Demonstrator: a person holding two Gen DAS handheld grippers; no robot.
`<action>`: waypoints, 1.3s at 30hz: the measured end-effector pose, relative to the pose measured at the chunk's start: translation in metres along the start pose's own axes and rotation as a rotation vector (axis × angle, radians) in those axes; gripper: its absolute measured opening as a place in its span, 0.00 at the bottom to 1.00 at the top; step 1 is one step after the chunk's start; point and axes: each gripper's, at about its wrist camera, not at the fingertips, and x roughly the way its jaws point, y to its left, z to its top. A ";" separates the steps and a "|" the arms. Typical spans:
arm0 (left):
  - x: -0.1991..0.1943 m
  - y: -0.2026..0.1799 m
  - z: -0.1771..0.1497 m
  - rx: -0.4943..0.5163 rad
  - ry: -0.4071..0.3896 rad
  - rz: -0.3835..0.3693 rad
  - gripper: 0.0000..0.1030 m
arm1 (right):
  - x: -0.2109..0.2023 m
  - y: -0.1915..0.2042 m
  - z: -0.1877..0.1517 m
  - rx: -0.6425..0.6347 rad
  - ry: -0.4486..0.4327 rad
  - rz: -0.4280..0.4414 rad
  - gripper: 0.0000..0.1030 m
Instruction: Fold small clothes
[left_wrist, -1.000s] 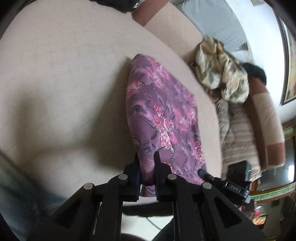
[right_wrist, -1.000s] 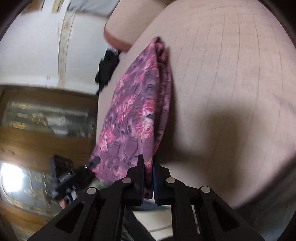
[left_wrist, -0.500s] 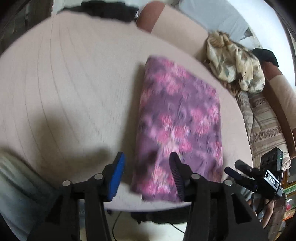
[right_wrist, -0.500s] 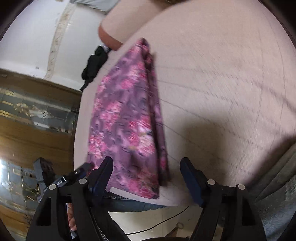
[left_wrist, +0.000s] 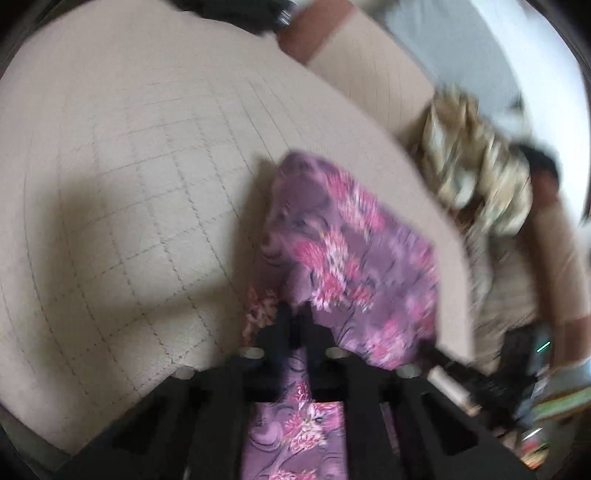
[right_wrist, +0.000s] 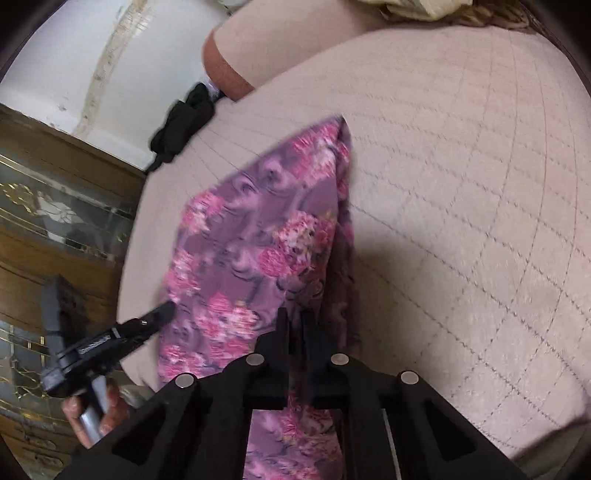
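Left gripper (left_wrist: 298, 317) clenched on near edge of purple floral cloth (left_wrist: 351, 254); fabric trails back between its arms. Right gripper (right_wrist: 293, 321) likewise pinching cloth's near edge. Cloth lies folded on beige quilted cushion (left_wrist: 129, 177), near end lifted. Beyond: cream patterned garment heap (left_wrist: 476, 166); black item (right_wrist: 183, 122) at cushion's far corner.
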 end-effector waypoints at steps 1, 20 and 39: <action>0.001 0.012 -0.001 -0.047 0.005 -0.028 0.04 | 0.003 -0.004 -0.002 -0.002 0.003 -0.029 0.06; 0.017 -0.049 0.070 0.153 -0.030 0.173 0.62 | 0.009 -0.020 0.078 0.085 -0.007 0.067 0.77; 0.037 0.026 0.103 -0.188 0.004 -0.033 0.31 | 0.076 -0.039 0.132 0.153 0.093 0.093 0.32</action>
